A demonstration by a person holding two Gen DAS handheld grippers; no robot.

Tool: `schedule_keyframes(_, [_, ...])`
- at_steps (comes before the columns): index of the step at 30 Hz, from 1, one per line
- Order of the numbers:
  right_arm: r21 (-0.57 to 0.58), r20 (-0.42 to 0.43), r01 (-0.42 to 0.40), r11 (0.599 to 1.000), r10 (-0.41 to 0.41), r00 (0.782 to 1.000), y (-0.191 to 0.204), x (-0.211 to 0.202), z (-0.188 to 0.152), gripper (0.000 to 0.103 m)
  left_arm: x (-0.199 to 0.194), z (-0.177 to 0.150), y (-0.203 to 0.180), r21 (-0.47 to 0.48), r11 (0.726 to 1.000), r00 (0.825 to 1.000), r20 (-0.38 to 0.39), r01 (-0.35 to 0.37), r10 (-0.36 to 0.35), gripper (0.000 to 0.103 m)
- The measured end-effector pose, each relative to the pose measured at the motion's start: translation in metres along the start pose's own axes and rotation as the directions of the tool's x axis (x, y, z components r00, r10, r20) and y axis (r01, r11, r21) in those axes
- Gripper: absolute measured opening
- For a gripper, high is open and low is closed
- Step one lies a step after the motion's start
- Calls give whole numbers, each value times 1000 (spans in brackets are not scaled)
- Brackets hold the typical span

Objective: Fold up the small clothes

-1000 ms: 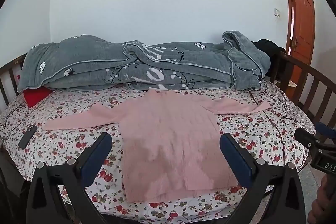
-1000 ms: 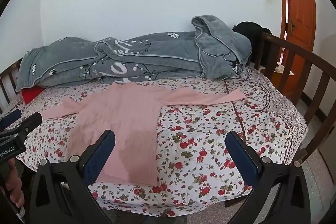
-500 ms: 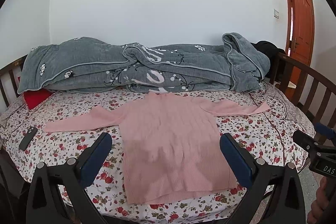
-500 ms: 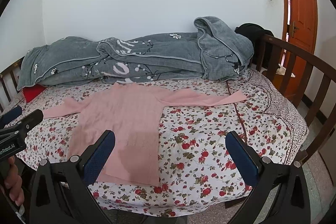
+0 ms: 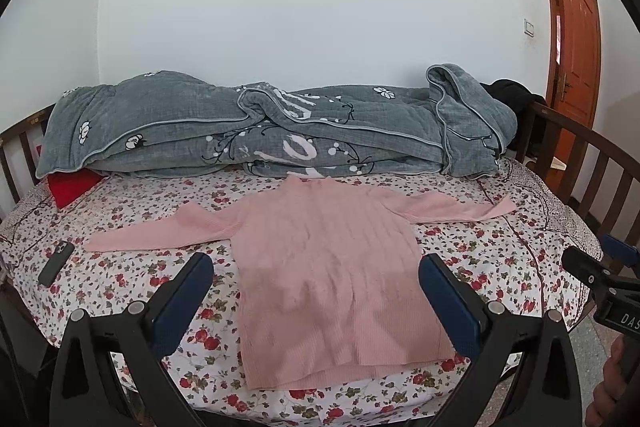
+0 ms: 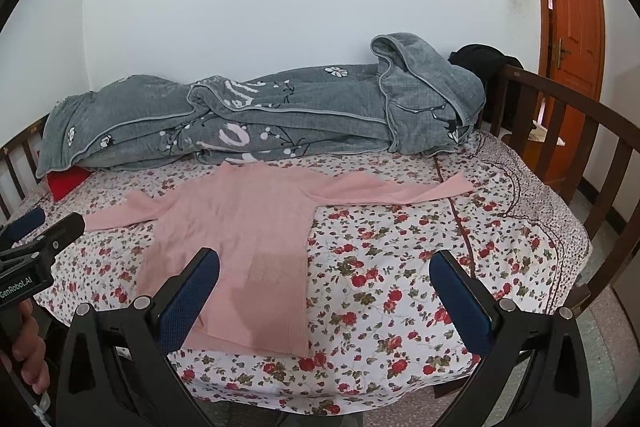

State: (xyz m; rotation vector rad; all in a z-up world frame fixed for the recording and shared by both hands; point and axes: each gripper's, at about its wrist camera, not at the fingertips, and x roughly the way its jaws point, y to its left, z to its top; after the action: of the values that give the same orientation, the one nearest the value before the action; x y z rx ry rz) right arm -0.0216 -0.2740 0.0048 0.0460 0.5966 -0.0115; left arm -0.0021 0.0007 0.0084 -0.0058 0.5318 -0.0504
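Both views have lifted slightly — left gripper (image 5: 316,283) and right gripper (image 6: 324,279) hang spread apart, empty. Ahead lies a flat pink ribbed-knit sweater (image 5: 332,267) on the floral-print bedsheet (image 6: 400,267).

Pink sweater (image 5: 328,267): flat on flowered bed sheet (image 5: 132,279), sleeves spread sideways. Grey quilt (image 5: 280,131): heaped behind, against wall. Black phone (image 5: 56,263): left on sheet. Left gripper (image 5: 316,269): jaws wide apart, above sweater hem, holding nothing.

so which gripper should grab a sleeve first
Left, probably. The left gripper is centred over the sweater; the right gripper sits off its side. Both are open.
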Motion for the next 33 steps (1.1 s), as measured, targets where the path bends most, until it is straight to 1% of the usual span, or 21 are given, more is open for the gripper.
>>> schedule_keyframes(33, [11, 6, -9, 1000, 9, 1000, 0, -4, 1, 103, -1, 1, 0, -7, 1000, 1000, -4, -3, 3, 103])
